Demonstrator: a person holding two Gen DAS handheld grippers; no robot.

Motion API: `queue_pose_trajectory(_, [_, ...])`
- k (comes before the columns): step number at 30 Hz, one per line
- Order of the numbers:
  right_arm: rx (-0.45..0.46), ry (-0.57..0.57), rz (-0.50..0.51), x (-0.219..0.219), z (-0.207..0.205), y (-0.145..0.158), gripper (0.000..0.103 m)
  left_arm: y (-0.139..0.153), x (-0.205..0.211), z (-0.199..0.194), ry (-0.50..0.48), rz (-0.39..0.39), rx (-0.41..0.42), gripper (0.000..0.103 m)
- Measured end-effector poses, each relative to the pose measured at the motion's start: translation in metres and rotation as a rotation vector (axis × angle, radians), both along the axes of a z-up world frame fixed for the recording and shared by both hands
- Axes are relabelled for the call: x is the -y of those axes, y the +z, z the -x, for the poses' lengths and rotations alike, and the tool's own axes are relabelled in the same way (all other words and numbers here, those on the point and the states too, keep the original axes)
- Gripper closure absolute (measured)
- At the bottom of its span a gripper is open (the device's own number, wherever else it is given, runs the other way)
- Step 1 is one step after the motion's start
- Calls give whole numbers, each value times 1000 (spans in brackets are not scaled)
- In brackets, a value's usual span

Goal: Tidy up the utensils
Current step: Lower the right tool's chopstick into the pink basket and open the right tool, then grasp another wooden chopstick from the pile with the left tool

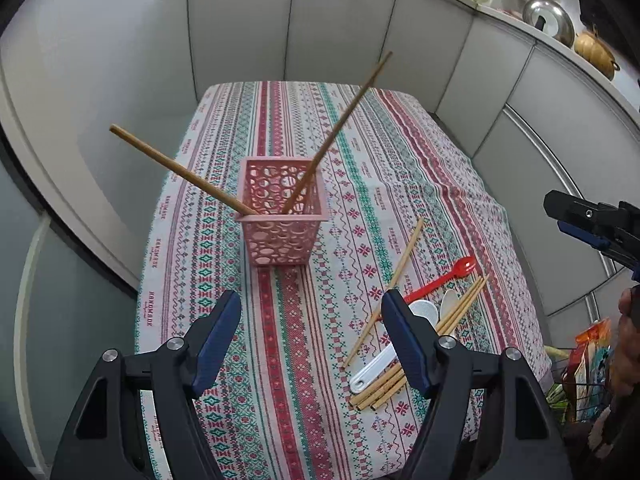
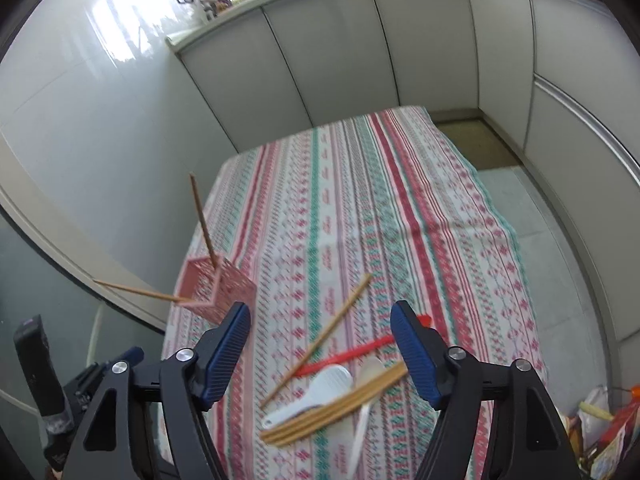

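Observation:
A pink perforated basket (image 1: 280, 220) (image 2: 224, 292) stands upright on the patterned tablecloth (image 1: 288, 360). Two wooden chopsticks lean out of it, one to the left (image 1: 176, 168) and one to the right (image 1: 340, 128). To the basket's right lie a loose chopstick (image 1: 400, 276), a red fork (image 1: 444, 278), white spoons (image 1: 424, 312) and a bundle of chopsticks (image 1: 384, 392). My left gripper (image 1: 312, 300) hangs open in front of the basket, with nothing in it. My right gripper (image 2: 320, 310) is open above the pile of utensils (image 2: 332, 400), touching none of them.
Grey cabinet doors (image 1: 340, 32) wall the table's far side and right side. On the counter above them sit a metal lid (image 1: 548, 20) and a golden pot (image 1: 596, 54). Bags and packets (image 2: 612, 432) lie beyond the table's right edge.

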State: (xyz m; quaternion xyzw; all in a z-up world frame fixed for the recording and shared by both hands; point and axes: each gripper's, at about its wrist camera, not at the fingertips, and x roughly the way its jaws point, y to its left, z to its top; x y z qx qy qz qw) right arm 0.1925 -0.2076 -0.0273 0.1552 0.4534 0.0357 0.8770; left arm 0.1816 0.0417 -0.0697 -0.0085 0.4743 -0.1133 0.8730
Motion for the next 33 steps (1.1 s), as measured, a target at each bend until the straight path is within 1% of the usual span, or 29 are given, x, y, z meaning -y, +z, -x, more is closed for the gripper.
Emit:
queue_pose_trajectory(3, [-65, -23, -17, 15, 2, -17, 28, -8, 20, 2, -46, -28, -16, 28])
queue_pose_trajectory(6, [-107, -69, -39, 35, 6, -34, 27, -17, 40, 2, -86, -63, -28, 28])
queue_pose_trajectory(8, [-132, -110, -31, 48, 8, -46, 27, -23, 51, 2, -106, -82, -39, 28])
queue_pose_trajectory(11, [-208, -155, -16, 66, 10, -69, 27, -34, 71, 0, -142, -114, -58, 28])
queue_pose_trajectory(17, [-296, -161, -8, 88, 16, -98, 27, -52, 103, -9, -195, -157, -80, 28])
queue_pose_trajectory(21, [-340, -154, -9, 96, 20, -110, 27, -63, 122, -27, -215, -179, -80, 29])
queue_pose_trajectory(22, [-348, -152, -17, 98, 21, -112, 27, -66, 126, -32, -217, -173, -85, 32])
queue_pose_trajectory(23, [-355, -152, -25, 100, 23, -114, 27, -69, 129, -38, -221, -162, -95, 40])
queue_pose_trajectory(25, [-360, -158, -28, 103, 24, -115, 27, -74, 137, -52, -218, -129, -119, 48])
queue_pose_trajectory(27, [-363, -157, -33, 105, 23, -115, 27, -78, 143, -63, -204, -97, -134, 52])
queue_pose_trajectory(29, [-367, -155, -44, 106, 22, -116, 27, -84, 150, -76, -191, -68, -150, 60])
queue_pose_trajectory(32, [-382, -157, -69, 109, 21, -118, 27, -92, 160, -93, -179, -53, -168, 68])
queue_pose_trajectory(33, [-385, -159, -84, 111, 21, -118, 26, -95, 163, -100, -171, -53, -173, 70])
